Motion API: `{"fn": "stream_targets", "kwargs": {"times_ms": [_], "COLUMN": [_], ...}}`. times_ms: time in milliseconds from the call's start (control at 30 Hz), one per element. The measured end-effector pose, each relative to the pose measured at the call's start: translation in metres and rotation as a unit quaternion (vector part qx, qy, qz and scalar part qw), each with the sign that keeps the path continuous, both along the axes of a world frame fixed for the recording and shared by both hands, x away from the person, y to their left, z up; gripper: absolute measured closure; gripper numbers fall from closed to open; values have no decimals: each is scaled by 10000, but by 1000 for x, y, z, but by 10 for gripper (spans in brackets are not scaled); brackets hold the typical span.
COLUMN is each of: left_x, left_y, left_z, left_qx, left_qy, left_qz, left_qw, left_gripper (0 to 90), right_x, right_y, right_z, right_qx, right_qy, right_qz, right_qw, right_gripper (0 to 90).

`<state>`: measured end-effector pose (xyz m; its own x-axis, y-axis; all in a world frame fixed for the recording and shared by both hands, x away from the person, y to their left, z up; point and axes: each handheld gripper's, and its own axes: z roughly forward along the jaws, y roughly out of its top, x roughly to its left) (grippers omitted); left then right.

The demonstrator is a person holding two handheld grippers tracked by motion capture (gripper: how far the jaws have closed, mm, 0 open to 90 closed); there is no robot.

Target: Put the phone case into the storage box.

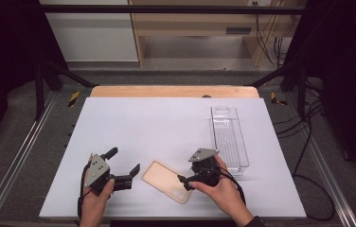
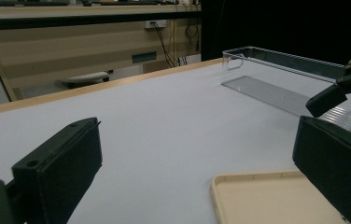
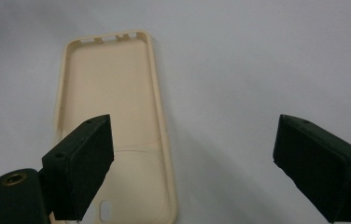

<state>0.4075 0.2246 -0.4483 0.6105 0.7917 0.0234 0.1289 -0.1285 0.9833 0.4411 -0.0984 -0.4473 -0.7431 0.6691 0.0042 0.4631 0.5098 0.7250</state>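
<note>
A beige phone case (image 1: 166,181) lies flat on the white tabletop (image 1: 157,127), hollow side up, near the front edge and between the two hands. It sits slantwise, its long sides running from upper left to lower right in the high view.

The right gripper (image 1: 186,182) is held low over the lower right end of the case, its grey three-cornered plate on top. Its fingers (image 3: 82,163) stand wide apart and released, with nothing pressed between them. In the right gripper view one finger hangs over the near part of the case, where a small cut-out shows, and the other finger is over bare tabletop beside the case's long edge. Whether a fingertip touches the case cannot be told.

The left gripper (image 1: 125,163) rests just left of the case, pointing toward it. Its fingers (image 2: 61,163) are also spread open and empty. In the left gripper view a corner of the case lies just beside the finger on the right side of that view, and the right gripper's tip shows farther off.

A clear plastic tray (image 1: 230,137), long and narrow, stands on the tabletop behind the right hand (image 1: 221,191), its length running away from the person
</note>
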Motion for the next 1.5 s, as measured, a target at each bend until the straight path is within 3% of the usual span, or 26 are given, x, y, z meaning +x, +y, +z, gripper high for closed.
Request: {"fn": "stream_targets", "kwargs": {"times_ms": [267, 300, 367, 433, 633, 933, 1500], "left_x": [1, 1, 0, -1, -3, -2, -2], "left_y": [-1, -1, -2, -2, -1, -2, -3], "left_z": [-1, -1, -1, -1, 0, -1, -1], "left_qx": [35, 51, 53, 58, 12, 38, 36], "left_qy": [19, 20, 12, 8, 5, 2, -17], "left_qz": [-15, -21, -24, -24, 2, -12, -74], "left_qw": [10000, 10000, 10000, 10000, 10000, 10000, 10000], "left_gripper": [13, 13, 14, 14, 13, 12, 12], "right_x": [1, 1, 1, 0, 0, -2, 4], "right_y": [2, 2, 2, 1, -4, -7, 1], "right_z": [-5, -7, -9, -10, -11, -16, -26], "right_qx": [24, 13, -8, -6, 63, 118, 191], "right_qy": [56, 105, 157, 151, 191, 308, 565], "right_qz": [111, 168, 202, 269, 249, 263, 266], "right_qw": [9999, 9998, 9997, 9995, 9995, 9991, 9979], "right_gripper": [232, 302, 338, 438, 525, 566, 757]}}
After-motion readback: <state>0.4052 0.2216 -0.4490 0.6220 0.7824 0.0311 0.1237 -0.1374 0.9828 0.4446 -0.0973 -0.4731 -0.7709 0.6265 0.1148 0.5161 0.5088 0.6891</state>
